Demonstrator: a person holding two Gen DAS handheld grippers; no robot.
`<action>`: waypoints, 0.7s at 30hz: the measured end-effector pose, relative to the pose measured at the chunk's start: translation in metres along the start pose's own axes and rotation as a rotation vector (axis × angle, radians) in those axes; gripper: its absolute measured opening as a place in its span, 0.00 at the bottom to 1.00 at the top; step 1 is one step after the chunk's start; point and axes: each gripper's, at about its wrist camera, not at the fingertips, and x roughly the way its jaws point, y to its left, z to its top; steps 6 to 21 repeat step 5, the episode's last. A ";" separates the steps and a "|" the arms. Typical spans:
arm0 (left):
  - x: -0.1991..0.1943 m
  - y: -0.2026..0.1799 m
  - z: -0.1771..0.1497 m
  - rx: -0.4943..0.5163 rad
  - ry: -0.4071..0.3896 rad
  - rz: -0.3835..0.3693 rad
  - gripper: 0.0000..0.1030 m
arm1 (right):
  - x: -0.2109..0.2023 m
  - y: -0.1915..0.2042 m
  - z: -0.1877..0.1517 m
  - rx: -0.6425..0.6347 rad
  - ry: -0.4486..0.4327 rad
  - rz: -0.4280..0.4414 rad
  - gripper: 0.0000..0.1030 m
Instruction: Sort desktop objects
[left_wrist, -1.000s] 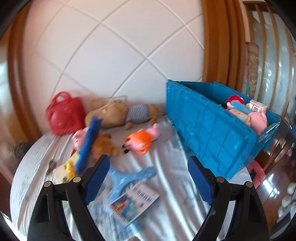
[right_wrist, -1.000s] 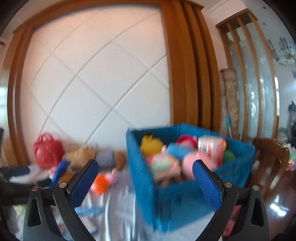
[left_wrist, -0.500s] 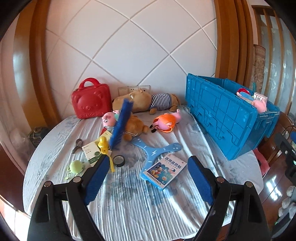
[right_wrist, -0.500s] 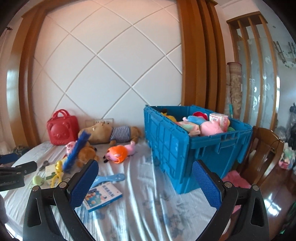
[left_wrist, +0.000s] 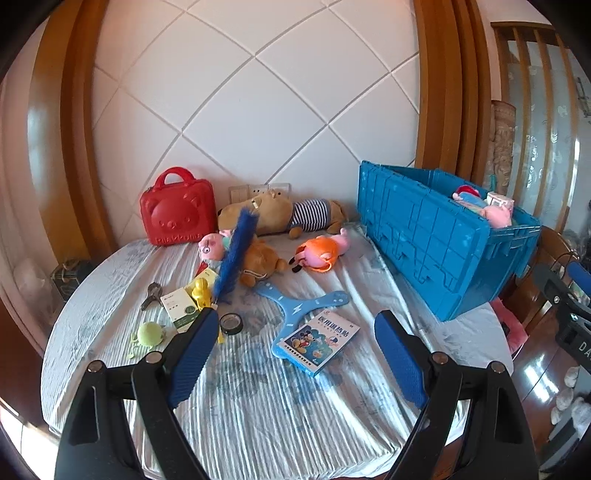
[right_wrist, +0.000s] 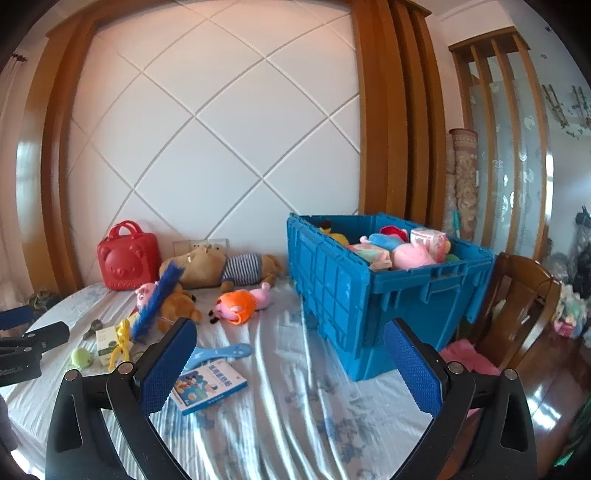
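A blue crate (left_wrist: 443, 236) (right_wrist: 369, 291) stands at the table's right, holding several plush toys. Loose on the cloth lie a Mickey booklet (left_wrist: 319, 343) (right_wrist: 208, 386), a blue boomerang (left_wrist: 299, 306), an orange-pink pig plush (left_wrist: 319, 253) (right_wrist: 240, 304), a brown plush (left_wrist: 258, 264), a blue brush (left_wrist: 236, 258), a striped bear (left_wrist: 280, 214), a red case (left_wrist: 177, 208) (right_wrist: 127, 258), a tape roll (left_wrist: 231, 324) and a green ball (left_wrist: 149, 334). My left gripper (left_wrist: 295, 350) is open and empty, above the table's near edge. My right gripper (right_wrist: 291, 363) is open and empty, near the crate's front left.
The round table (left_wrist: 258, 413) has a white-blue cloth. A wooden chair (right_wrist: 517, 306) stands right of the crate, with a pink item (right_wrist: 465, 356) below it. A white box (left_wrist: 181, 308), a yellow figure (left_wrist: 201, 291) and scissors (left_wrist: 151, 293) lie at the left. A tiled wall is behind.
Both grippers have pulled back and risen from the table, so more of the table shows. The jaws stay open. Nothing on the table moved.
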 end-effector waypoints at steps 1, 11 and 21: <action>-0.002 -0.001 0.000 0.002 -0.004 -0.003 0.84 | -0.002 -0.001 0.000 0.001 -0.003 -0.006 1.00; -0.012 -0.006 -0.001 0.009 -0.025 -0.019 0.84 | -0.011 -0.005 0.002 0.005 -0.014 -0.020 1.00; -0.012 -0.006 -0.001 0.009 -0.025 -0.019 0.84 | -0.011 -0.005 0.002 0.005 -0.014 -0.020 1.00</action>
